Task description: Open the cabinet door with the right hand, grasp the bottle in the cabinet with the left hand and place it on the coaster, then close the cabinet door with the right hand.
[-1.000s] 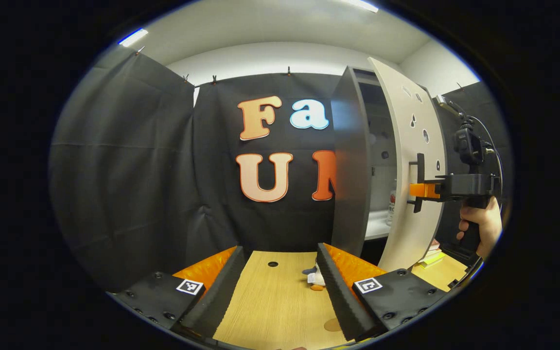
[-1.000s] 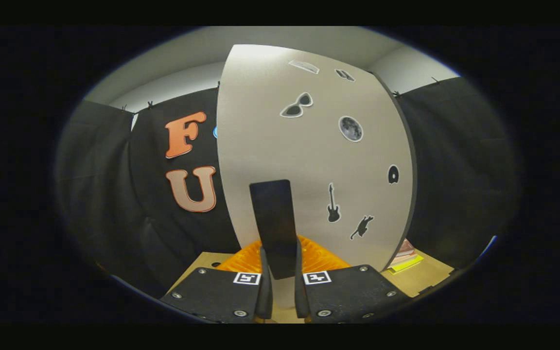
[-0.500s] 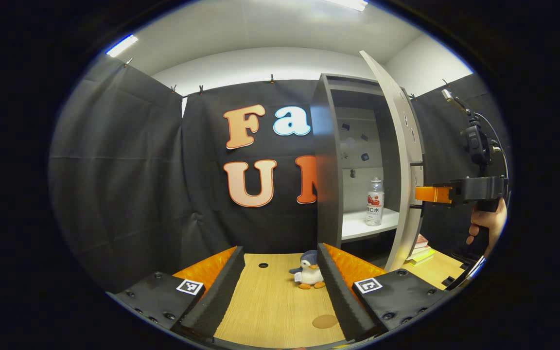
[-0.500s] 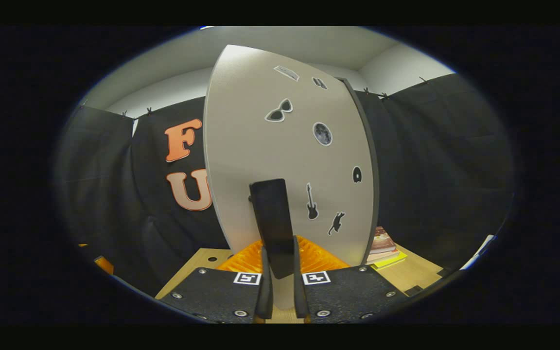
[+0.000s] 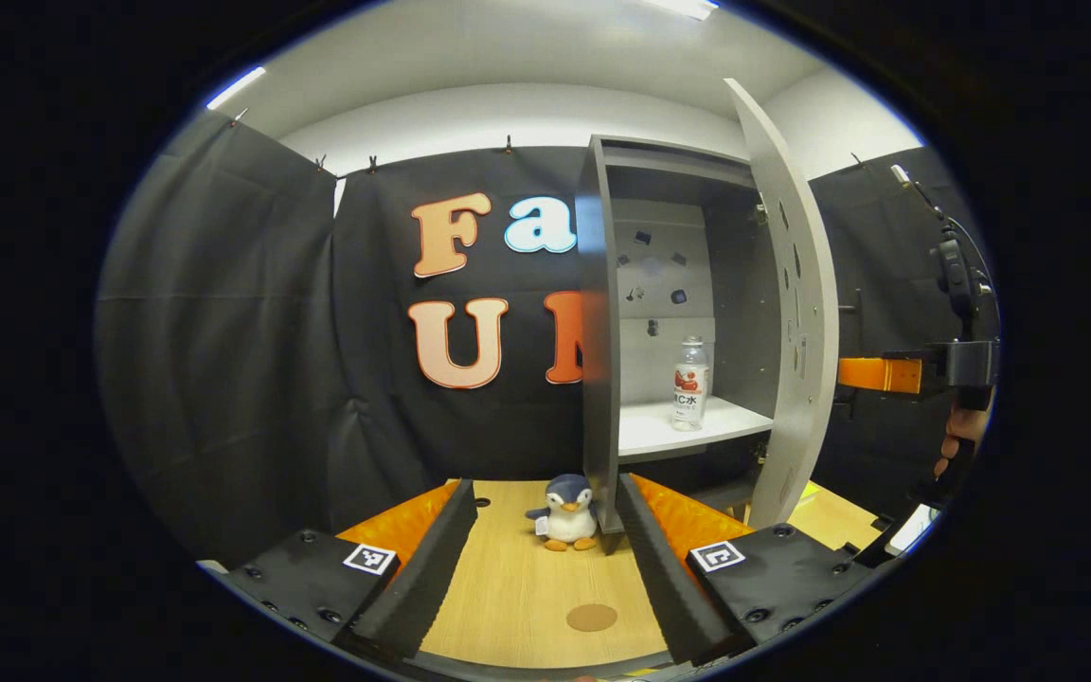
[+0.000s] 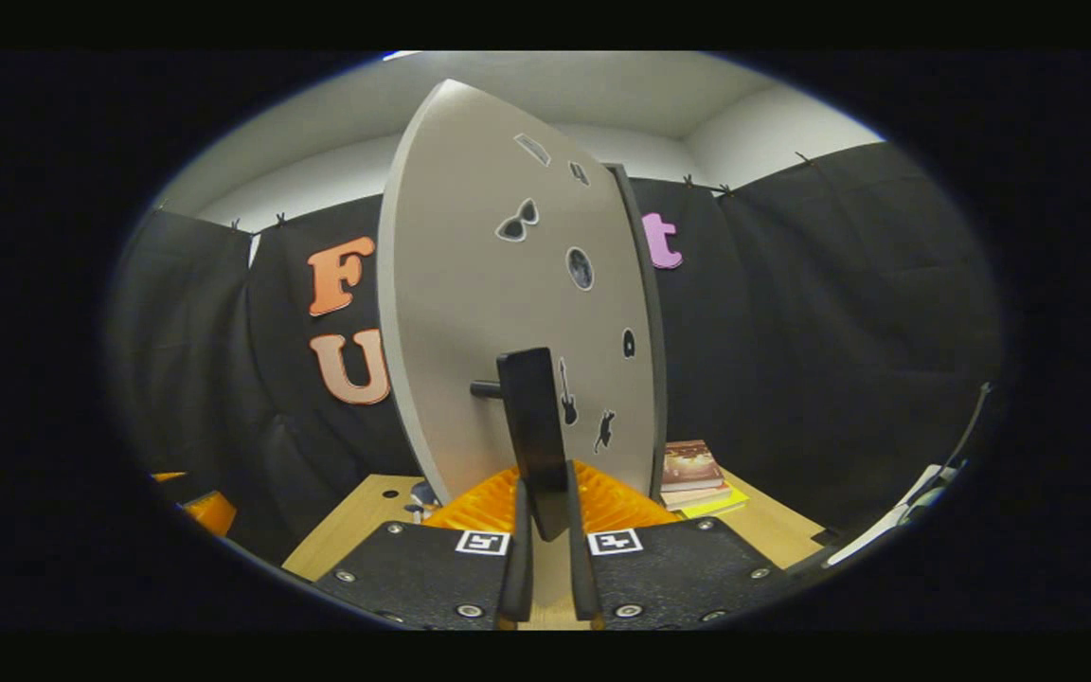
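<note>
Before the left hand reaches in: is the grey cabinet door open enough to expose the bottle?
Open. The grey cabinet door is swung wide, and the clear plastic bottle stands upright, unobstructed, on the white shelf.

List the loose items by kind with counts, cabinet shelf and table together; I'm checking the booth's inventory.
Bottle, on the cabinet shelf: 1
Penguin toy, on the table: 1
Coaster, on the table: 1
Stack of books, on the table beside the cabinet: 1 stack; the number of books is hard to tell
Total: 4
</note>
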A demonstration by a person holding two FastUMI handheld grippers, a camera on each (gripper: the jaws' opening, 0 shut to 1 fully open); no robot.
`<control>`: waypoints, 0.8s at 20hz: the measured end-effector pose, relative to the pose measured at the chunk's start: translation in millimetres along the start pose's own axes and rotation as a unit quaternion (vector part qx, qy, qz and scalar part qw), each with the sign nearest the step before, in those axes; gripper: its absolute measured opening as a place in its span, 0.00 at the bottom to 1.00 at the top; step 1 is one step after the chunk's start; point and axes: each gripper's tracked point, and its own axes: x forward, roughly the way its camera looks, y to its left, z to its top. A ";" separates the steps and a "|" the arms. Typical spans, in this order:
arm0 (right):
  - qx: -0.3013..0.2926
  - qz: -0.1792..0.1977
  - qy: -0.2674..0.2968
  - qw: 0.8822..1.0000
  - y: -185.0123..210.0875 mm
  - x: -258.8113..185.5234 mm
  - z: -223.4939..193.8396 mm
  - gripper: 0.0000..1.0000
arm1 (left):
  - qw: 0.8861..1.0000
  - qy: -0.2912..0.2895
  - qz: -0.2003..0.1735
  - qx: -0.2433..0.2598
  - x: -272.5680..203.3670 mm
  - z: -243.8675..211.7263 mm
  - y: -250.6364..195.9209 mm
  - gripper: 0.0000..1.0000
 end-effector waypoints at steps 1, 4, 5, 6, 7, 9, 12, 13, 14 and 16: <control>0.000 -0.002 -0.001 1.000 -4.7 -2.1 0.7 0.14 | 1.000 0.000 -0.001 0.001 -1.1 1.1 -4.4 0.97; -0.001 -0.010 -0.001 1.000 -13.9 -5.4 1.3 0.13 | 1.000 0.001 -0.007 -0.001 -4.6 0.5 -17.7 0.95; 0.000 -0.011 0.000 1.000 -17.0 -6.4 1.4 0.16 | 1.000 0.002 -0.008 -0.004 -5.7 1.0 -21.4 0.97; -0.001 -0.012 -0.001 1.000 -19.9 -6.5 1.3 0.11 | 1.000 0.003 -0.011 -0.007 -6.7 0.7 -25.9 0.95; -0.003 -0.012 -0.001 1.000 -22.6 -7.0 1.5 0.11 | 1.000 0.004 -0.011 -0.010 -7.2 1.1 -30.6 0.95; -0.003 -0.016 -0.002 1.000 -29.2 -6.8 2.6 0.13 | 1.000 0.007 -0.015 -0.013 -8.3 -0.6 -40.6 0.96; 0.000 -0.017 -0.004 1.000 -39.5 -8.3 4.0 0.11 | 1.000 0.009 -0.019 -0.015 -8.9 -2.9 -53.6 0.96; -0.001 -0.014 -0.006 1.000 -42.2 -7.0 5.2 0.11 | 1.000 0.010 -0.020 -0.019 -9.7 -4.1 -58.1 0.97; -0.002 -0.010 -0.007 1.000 -45.8 -5.9 6.2 0.11 | 0.999 0.012 -0.021 -0.024 -10.0 -6.0 -62.7 0.95; 0.003 -0.002 -0.004 1.000 -52.0 -7.2 4.9 0.11 | 0.999 0.019 -0.023 -0.032 -6.8 -10.7 -72.9 0.97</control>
